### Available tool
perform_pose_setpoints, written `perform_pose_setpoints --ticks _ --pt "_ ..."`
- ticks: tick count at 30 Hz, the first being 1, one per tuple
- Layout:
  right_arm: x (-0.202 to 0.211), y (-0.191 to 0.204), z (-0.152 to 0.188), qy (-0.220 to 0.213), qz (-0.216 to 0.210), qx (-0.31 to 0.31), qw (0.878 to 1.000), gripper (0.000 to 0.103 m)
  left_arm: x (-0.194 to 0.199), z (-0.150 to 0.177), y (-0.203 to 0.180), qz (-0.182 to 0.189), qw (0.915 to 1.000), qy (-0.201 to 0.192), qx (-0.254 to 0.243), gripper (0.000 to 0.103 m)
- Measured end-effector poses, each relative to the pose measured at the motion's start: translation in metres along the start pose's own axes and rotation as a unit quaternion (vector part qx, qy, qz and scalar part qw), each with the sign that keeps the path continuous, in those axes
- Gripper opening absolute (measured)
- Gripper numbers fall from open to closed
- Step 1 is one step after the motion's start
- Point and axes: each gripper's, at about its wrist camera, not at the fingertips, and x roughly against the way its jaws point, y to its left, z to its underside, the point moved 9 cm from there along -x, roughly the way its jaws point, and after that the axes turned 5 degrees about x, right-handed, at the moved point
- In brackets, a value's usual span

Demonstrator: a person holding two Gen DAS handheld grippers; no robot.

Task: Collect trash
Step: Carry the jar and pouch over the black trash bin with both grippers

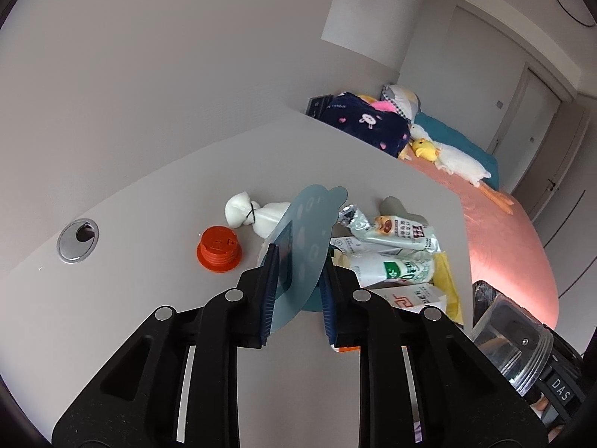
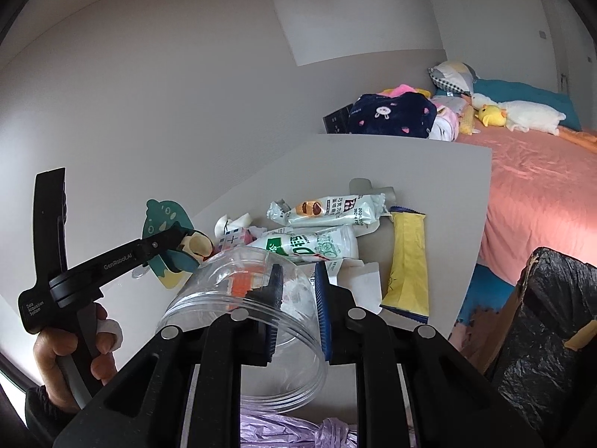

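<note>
Trash lies heaped on the pale grey table (image 1: 156,194), and each gripper has a piece of it. Nearest, the right gripper (image 2: 297,310) is closed on the wall of a clear plastic jar (image 2: 238,298), one pad inside the rim and one outside, the jar raised and tilted on its side. The left gripper (image 1: 298,291) is clamped on a thin blue-green cartoon-shaped card (image 1: 306,239), which stands up between its blue pads; a hand (image 2: 71,351) grips that tool's handle at the table's near edge. A crumpled purple bag (image 2: 283,431) lies just below the jar. Beyond the pads sit snack wrappers (image 2: 328,209), a white-and-green pouch (image 2: 317,244) and a yellow packet (image 2: 408,265) close together, with an orange ribbed cap (image 1: 219,249), a tied white bundle (image 1: 253,214) and a silver cable grommet (image 1: 77,239) further left. A box lined with a black bag (image 2: 552,336) stands beside the table on the right. Farther off is a bed with a pink cover (image 2: 530,186), plush toys (image 2: 515,114), a navy blanket (image 2: 391,115) and plain white walls.
</note>
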Motion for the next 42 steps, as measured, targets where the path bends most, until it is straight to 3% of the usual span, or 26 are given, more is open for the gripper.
perform_pose_setpoints --ticks 16,18,23,25,28,35,42 --pt "0.074 -0.073 0.005 -0.034 0.058 -0.033 0.997 0.019 0.005 0.016 -0.117 0.074 0.9956 0.010 -0.057 0.020" --pt "0.082 -0.084 0.008 -0.035 0.069 -0.038 0.996 0.019 0.002 0.023 -0.133 0.087 0.9939 0.018 -0.065 0.012" --pt "0.107 -0.117 0.017 -0.039 0.100 -0.055 0.993 0.019 0.003 0.039 -0.170 0.117 0.9892 0.029 -0.085 0.011" --pt "0.117 -0.130 0.020 -0.042 0.113 -0.064 0.991 0.019 0.002 0.047 -0.188 0.127 0.9863 0.035 -0.099 0.002" --pt "0.129 -0.149 0.025 -0.044 0.131 -0.077 0.987 0.019 -0.002 0.059 -0.210 0.138 0.9825 0.044 -0.118 0.000" --pt "0.154 -0.198 0.044 -0.037 0.172 -0.112 0.978 0.019 -0.003 0.077 -0.249 0.153 0.9745 0.053 -0.155 0.000" --pt "0.160 -0.240 0.075 0.006 0.206 -0.154 0.966 0.019 -0.005 0.087 -0.267 0.162 0.9697 0.066 -0.170 0.000"
